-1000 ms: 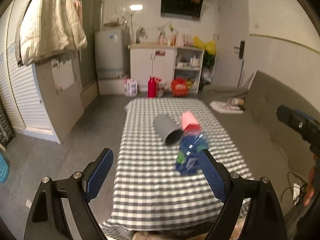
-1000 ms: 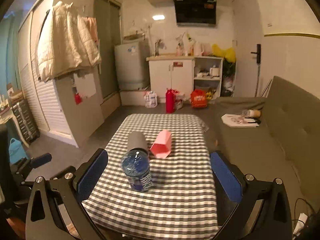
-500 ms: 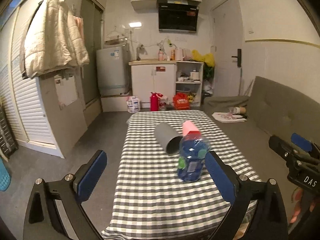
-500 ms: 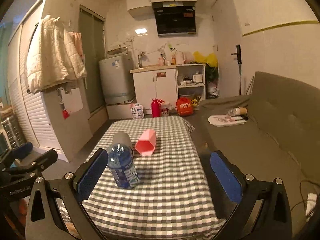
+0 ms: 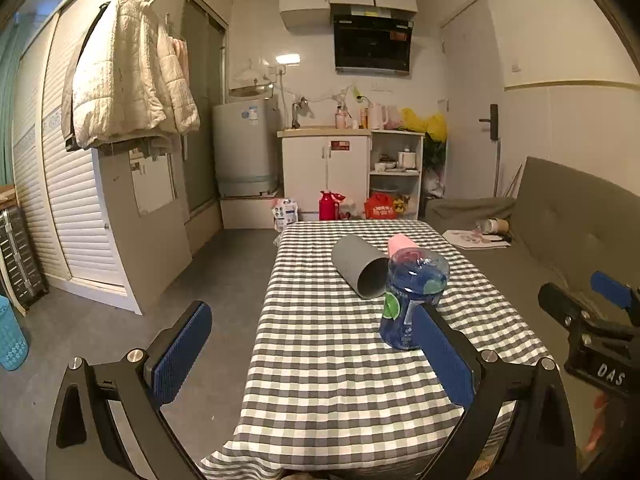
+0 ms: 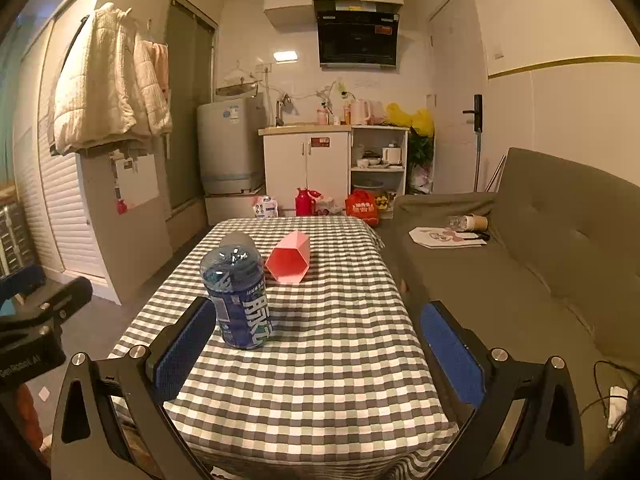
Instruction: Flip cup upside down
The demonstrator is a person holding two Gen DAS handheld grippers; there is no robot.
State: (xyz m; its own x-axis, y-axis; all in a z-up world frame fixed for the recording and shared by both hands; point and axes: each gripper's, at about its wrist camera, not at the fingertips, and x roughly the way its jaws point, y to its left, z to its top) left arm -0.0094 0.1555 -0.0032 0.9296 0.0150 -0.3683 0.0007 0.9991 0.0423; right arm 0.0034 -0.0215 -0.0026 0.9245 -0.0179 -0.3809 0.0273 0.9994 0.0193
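Observation:
A grey cup (image 5: 360, 266) lies on its side on the checked table (image 5: 332, 360), mouth toward me. A pink hexagonal cup (image 6: 289, 257) lies on its side beside it; in the left wrist view only its top (image 5: 401, 243) shows behind a blue bottle (image 5: 410, 298). In the right wrist view the grey cup (image 6: 237, 239) is mostly hidden behind the bottle (image 6: 238, 296). My left gripper (image 5: 316, 356) is open and empty near the table's front edge. My right gripper (image 6: 320, 350) is open and empty, short of the cups.
A grey sofa (image 6: 560, 248) runs along the table's right side with papers and a paper cup on it. Kitchen cabinets (image 5: 326, 172) and a washing machine (image 5: 244, 148) stand at the back. A white partition with hung jackets (image 5: 128, 76) is at left.
Both grippers have pulled back and risen a little, so the table looks farther away. The cups and bottle have not moved.

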